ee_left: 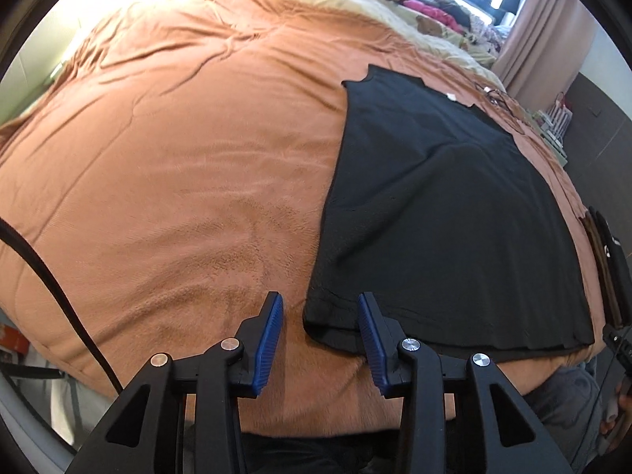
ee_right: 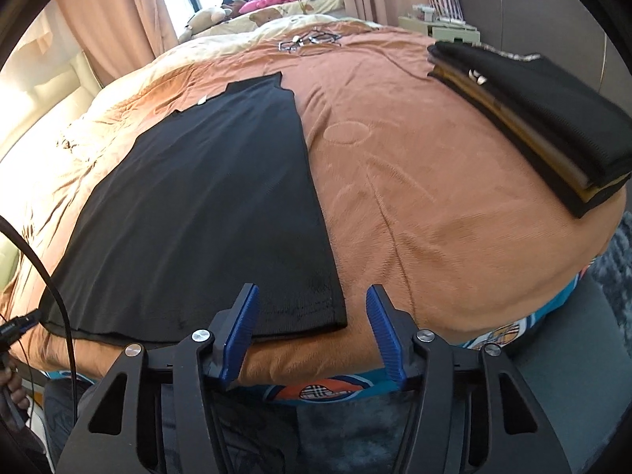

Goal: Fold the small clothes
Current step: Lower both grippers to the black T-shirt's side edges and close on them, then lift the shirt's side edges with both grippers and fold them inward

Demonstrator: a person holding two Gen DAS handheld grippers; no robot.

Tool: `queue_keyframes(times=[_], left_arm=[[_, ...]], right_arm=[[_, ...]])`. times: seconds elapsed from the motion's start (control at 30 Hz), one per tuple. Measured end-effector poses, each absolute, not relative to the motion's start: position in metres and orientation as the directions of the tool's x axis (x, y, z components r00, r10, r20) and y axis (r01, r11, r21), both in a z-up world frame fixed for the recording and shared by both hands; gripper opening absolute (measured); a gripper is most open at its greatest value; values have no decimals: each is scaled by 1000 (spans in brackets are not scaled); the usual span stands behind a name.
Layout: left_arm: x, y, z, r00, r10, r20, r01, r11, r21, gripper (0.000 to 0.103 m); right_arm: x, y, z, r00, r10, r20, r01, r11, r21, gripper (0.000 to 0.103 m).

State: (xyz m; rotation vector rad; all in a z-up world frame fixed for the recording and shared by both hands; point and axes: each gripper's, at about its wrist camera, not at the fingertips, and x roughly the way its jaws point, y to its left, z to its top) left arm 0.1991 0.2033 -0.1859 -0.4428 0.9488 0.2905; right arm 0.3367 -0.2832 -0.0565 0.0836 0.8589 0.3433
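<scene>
A black garment (ee_left: 434,217) (ee_right: 205,205) lies flat on the orange-brown blanket (ee_left: 177,181) (ee_right: 426,197), folded into a long strip that runs away from me. My left gripper (ee_left: 320,304) hovers at its near left corner; the corner's hem lies between the blue pads (ee_left: 272,328), which stand apart from it. My right gripper (ee_right: 313,296) sits at the near right corner, and that corner reaches in between its spread fingers (ee_right: 385,328) without being pinched. Both grippers are open.
A stack of folded dark and brown clothes (ee_right: 533,118) (ee_left: 604,260) rests at the bed's right edge. Glasses (ee_right: 312,39) lie farther up the blanket, with soft toys (ee_right: 213,15) by the window. A black cable (ee_left: 39,268) (ee_right: 51,288) hangs at the left.
</scene>
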Motion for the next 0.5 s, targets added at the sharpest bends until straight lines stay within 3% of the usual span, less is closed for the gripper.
queue_keyframes(times=[0.1, 0.33, 0.5], left_arm=[[205, 206, -193, 541, 32, -840, -430, 870, -243, 36], [210, 209, -201, 532, 15, -847, -439, 860, -261, 9], [208, 209, -197, 548, 19, -836, -448, 851, -274, 5]], right_arm=[[348, -282, -64, 585, 332, -740, -251, 942, 224, 52], [368, -280, -84, 522, 350, -778, -203, 937, 285, 33], [371, -297, -87, 503, 386, -774, -144, 920, 365, 17]])
